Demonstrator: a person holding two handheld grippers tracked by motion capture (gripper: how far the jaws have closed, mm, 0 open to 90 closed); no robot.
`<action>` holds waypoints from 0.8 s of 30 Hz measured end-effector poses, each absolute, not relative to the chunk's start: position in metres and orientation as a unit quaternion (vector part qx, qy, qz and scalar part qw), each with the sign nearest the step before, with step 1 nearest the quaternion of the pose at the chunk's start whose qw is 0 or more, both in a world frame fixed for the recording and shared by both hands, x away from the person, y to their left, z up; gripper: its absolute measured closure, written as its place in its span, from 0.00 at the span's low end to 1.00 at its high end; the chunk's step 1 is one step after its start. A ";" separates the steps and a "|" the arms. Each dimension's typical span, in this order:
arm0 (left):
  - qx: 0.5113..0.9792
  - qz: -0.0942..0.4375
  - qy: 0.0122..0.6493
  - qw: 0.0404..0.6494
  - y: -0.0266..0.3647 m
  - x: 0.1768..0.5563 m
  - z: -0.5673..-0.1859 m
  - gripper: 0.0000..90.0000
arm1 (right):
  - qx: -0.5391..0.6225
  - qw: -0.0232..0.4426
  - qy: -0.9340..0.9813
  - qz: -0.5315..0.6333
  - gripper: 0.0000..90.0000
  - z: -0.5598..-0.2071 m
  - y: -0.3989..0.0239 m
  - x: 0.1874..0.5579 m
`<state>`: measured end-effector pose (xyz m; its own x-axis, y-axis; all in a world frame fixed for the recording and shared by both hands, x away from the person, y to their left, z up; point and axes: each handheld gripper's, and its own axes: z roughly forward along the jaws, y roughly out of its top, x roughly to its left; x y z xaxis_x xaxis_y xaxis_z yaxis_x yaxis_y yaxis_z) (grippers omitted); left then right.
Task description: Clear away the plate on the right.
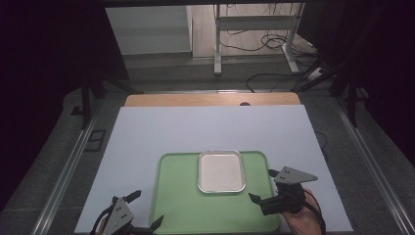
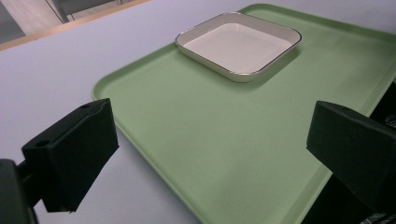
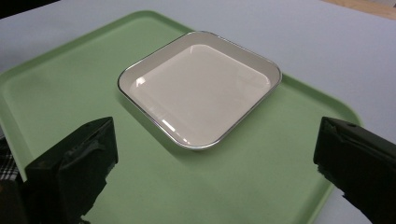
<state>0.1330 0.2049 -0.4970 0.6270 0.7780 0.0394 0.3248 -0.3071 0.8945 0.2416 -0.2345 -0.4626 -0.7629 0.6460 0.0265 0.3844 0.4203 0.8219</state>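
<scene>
Sitting toward the far edge of the green tray (image 1: pixel 181 205), the white dish (image 1: pixel 221 171) has bare tray around it. The right gripper (image 1: pixel 266 188) hovers near its right rim, jaws wide apart, empty; the left gripper (image 1: pixel 144 210), likewise spread, straddles the tray's near left corner.

My right gripper (image 3: pixel 212 172) hangs above the near part of a pale green plastic tray (image 3: pixel 261 172), its two black fingers (image 3: pixel 74 168) standing wide apart with nothing between them. Ahead of them a square cream dish with a thin dark rim (image 3: pixel 201 88) sits on the tray, turned corner-on to me and apart from both fingers. The tray lies on a pale grey table (image 3: pixel 327 42), whose wooden far edge shows at the top right corner.
</scene>
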 end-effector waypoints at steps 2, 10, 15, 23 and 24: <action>0.771 0.242 0.357 0.467 0.205 0.133 -0.497 0.02 | 0.311 0.152 0.829 0.439 0.00 -0.462 -0.237 0.239; 0.772 0.243 0.357 0.467 0.205 0.133 -0.497 0.02 | 0.319 0.154 0.824 0.441 0.00 -0.460 -0.246 0.232; 0.772 0.243 0.357 0.467 0.205 0.133 -0.497 0.02 | 0.325 0.157 0.820 0.443 0.00 -0.458 -0.254 0.227; 0.771 0.242 0.359 0.467 0.205 0.133 -0.498 0.02 | 0.332 0.173 0.819 0.435 0.00 -0.458 -0.265 0.220; 0.771 0.242 0.359 0.467 0.205 0.133 -0.498 0.02 | 0.332 0.173 0.819 0.435 0.00 -0.458 -0.265 0.220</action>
